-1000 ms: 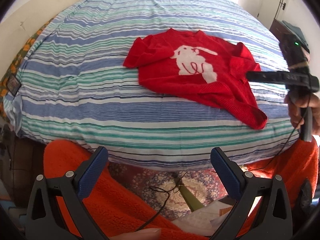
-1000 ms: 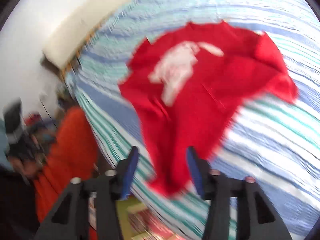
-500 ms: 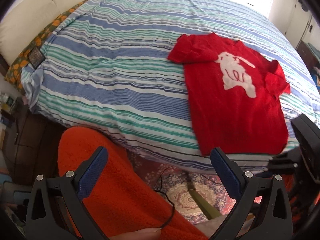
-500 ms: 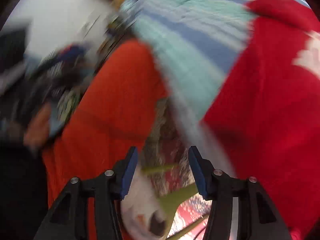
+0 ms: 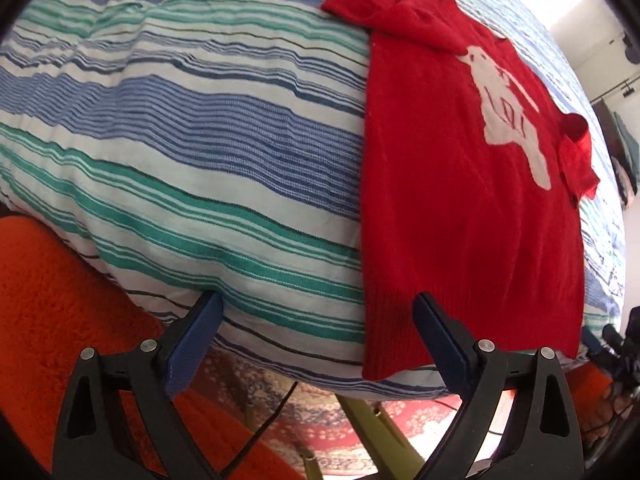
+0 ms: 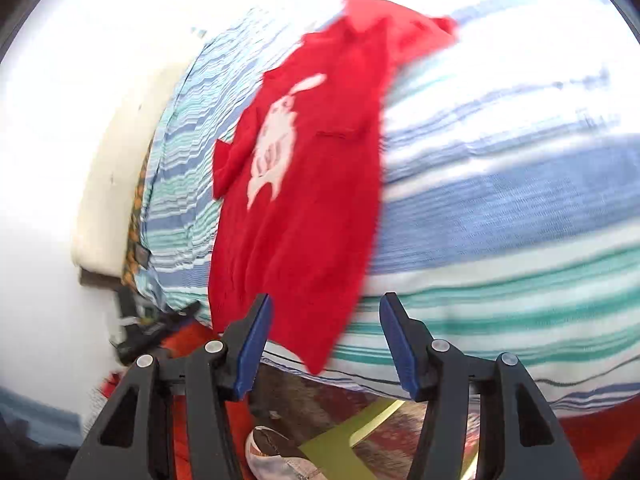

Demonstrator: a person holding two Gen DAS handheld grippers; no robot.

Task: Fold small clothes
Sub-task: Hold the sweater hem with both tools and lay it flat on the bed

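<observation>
Grippers [image 5: 316, 340] [image 6: 326, 340] agape, empty, near sweater [image 5: 460, 200].

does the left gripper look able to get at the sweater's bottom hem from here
Probably yes. The left gripper is open, and the red sweater's hem hangs over the edge of the striped bed just ahead of its right finger, with nothing between them.

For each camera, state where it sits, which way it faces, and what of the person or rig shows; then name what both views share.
Left wrist: sits on the left hand-held gripper, low at the bed's edge, facing across the striped bedspread at the red sweater; its open blue-padded fingers show, plus the person's orange-clad leg.
Right wrist: sits on the right hand-held gripper, facing the sweater's hem from the same bed edge; its open fingers show, image blurred.
Shared: red sweater with white animal motif, bedspread.
</observation>
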